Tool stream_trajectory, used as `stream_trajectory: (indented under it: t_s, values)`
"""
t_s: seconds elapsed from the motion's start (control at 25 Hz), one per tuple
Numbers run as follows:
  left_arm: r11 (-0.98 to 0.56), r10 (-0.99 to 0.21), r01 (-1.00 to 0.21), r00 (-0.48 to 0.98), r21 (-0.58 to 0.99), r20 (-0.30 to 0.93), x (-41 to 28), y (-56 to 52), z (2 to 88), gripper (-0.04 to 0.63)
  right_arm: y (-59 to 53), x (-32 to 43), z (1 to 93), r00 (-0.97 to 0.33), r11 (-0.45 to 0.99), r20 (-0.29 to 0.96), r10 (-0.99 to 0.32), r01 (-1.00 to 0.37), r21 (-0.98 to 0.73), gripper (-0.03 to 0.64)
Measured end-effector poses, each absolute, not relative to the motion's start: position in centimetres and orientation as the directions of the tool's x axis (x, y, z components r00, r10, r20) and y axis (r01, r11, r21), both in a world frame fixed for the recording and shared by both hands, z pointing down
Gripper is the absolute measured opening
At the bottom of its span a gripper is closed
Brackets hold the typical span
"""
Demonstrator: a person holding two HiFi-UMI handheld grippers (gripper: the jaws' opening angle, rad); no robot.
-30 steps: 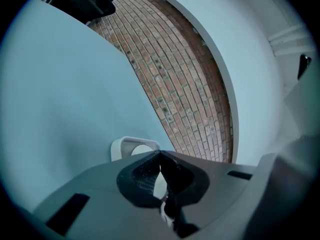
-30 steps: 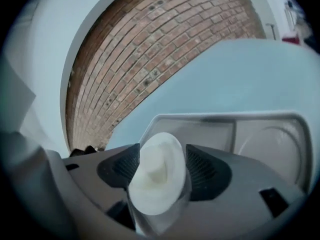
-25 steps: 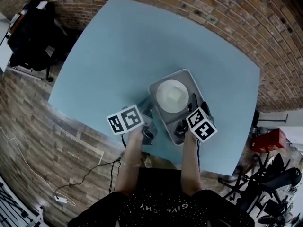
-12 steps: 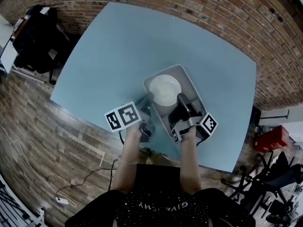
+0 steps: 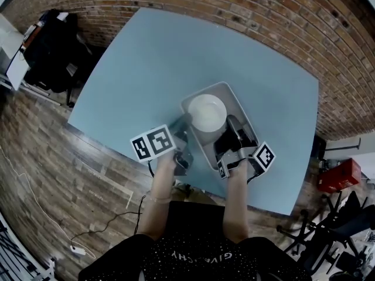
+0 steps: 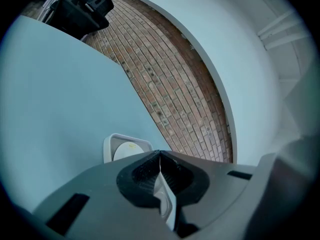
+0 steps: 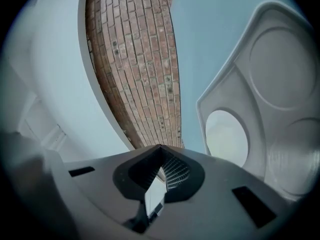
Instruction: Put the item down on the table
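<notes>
Holding the tray (image 5: 232, 91) from both sides, I have my left gripper (image 5: 185, 122) and right gripper (image 5: 232, 127) each pinched tight on its thin rim. It is over the table's (image 5: 170, 51) near part, a white disc (image 5: 207, 113) inside; whether it touches the table, I can't tell.

We log a pale blue table (image 5: 170, 57) beside a brick wall (image 5: 263, 7), a plank floor (image 5: 53, 157), a black chair (image 5: 53, 51) at left.

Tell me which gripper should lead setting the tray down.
Right, likely: the right gripper clamps the tray at its near end, reaching over it; the left gripper pinches only the side rim.
</notes>
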State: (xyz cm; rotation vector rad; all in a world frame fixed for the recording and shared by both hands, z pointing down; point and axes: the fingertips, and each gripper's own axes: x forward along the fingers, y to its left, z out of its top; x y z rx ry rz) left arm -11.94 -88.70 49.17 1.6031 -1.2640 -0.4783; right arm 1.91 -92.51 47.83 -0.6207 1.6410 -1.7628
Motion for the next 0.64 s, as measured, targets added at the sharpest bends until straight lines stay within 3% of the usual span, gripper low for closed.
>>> stream_trajectory:
  t_s: [0.64]
  values:
    - [0.021,-0.871,-0.477,0.423,0.879,0.25,-10.4,-89.5,50.2,0.011,-92.1,2.7,48.5,-0.679,-0.018,-0.081,-0.729,0.137,-0.99,0.011]
